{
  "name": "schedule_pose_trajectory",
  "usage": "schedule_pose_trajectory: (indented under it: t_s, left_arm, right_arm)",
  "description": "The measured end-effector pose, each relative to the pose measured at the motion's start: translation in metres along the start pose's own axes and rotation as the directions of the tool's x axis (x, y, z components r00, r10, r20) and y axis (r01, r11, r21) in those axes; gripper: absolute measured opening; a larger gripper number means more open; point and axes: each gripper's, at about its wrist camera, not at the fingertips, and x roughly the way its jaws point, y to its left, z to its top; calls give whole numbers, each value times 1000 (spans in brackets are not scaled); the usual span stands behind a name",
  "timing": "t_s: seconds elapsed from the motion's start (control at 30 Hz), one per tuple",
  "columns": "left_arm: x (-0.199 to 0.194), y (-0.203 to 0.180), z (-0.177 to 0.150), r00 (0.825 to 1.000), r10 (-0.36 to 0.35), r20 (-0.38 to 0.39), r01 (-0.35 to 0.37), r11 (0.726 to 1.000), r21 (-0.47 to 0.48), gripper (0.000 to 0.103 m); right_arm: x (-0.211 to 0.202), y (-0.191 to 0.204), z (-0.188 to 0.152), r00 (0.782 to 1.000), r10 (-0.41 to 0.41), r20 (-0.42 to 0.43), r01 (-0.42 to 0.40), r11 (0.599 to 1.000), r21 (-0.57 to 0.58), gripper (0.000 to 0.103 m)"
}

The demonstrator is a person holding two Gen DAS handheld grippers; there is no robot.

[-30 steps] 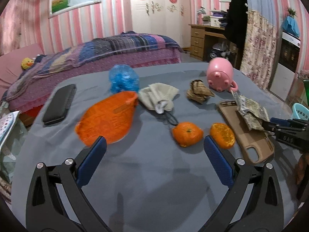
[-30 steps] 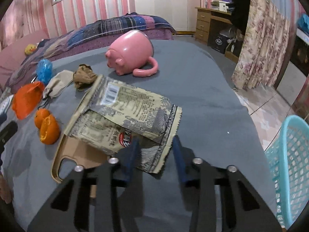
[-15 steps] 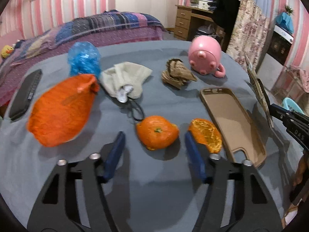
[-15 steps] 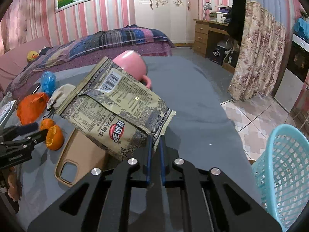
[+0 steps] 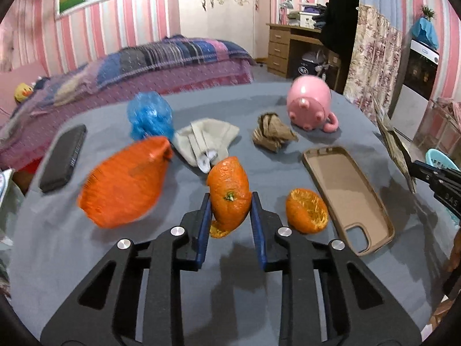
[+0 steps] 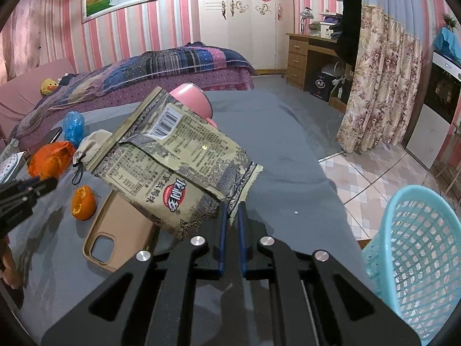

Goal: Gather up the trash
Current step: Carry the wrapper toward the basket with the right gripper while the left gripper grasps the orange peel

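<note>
orange peel [image 5: 229, 194] sits upright between the blue pads of the left tongs [image 5: 230, 201], which are closing on it with both pads against its sides; it looks raised a little off the grey table [image 5: 144, 259]. a second piece of peel [image 5: 306, 214] lies on the table just to the right, beside a tan phone case [image 5: 343, 190] that lies open side up. to the left is an orange net bag [image 5: 126, 181], blurred, with a crumpled blue bag [image 5: 149, 115] behind it and a black phone [image 5: 63, 158] near the table's left edge. a beige cloth pouch [image 5: 206, 141] lies behind the held peel, a crumpled brown wrapper [image 5: 272, 135] to its right, and a pink pig mug [image 5: 309, 105] on its side beyond that.

the right tongs [image 6: 232, 219] are narrowed to a slit and pinch one corner of an empty snack bag [image 6: 173, 173], which hangs in the air above the phone case [image 6: 121, 230] and hides part of the pink mug [image 6: 191, 101]. a turquoise plastic basket [image 6: 417, 253] stands on the tiled floor [image 6: 374, 178] off the table's right side, well apart from the snack bag. the left tongs [image 6: 26, 193] show at the left edge of the right wrist view.
</note>
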Motion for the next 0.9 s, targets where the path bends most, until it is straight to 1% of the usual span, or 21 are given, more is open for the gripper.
schedule_pose_trajectory:
  t_s: [0.13,0.2,0.3,0.37,0.5,0.6,0.7,0.83,0.9]
  left_arm:
    - [-15,-11,10,999,2,46,-3,1000,18,25]
    - [-21,-22,16,997,-11,72,9,999,33,25]
    - [-26,-40,24,995,-40,92,36,998,47,25]
    - [-28,-55,28,993,-66,99,61,997,55,25]
    - [-30,-92,34,986,-125,112,115,989,92,25]
    - [-31,-118,37,980,-162,116,148,982,118,25]
    - [-33,-144,41,972,-201,123,182,972,145,25]
    - [-36,-177,44,961,-246,128,222,959,178,25]
    - [-38,-192,44,956,-265,128,238,951,195,25]
  right_arm:
    - [-17,-11,0,999,-28,28,28,1000,1,8]
    - [-26,-20,0,998,-46,42,46,999,10,8]
    - [-41,-41,-2,994,-85,61,83,996,33,8]
    - [-53,-59,-3,989,-128,69,125,991,42,8]
    - [-73,-96,-10,977,-198,80,191,977,91,8]
    - [-90,-128,-17,964,-253,82,240,961,139,8]
    - [-105,-160,-27,946,-315,74,298,937,184,8]
    - [-119,-191,-39,931,-360,65,336,912,236,8]
    - [-124,-200,-42,925,-374,61,349,904,246,8]
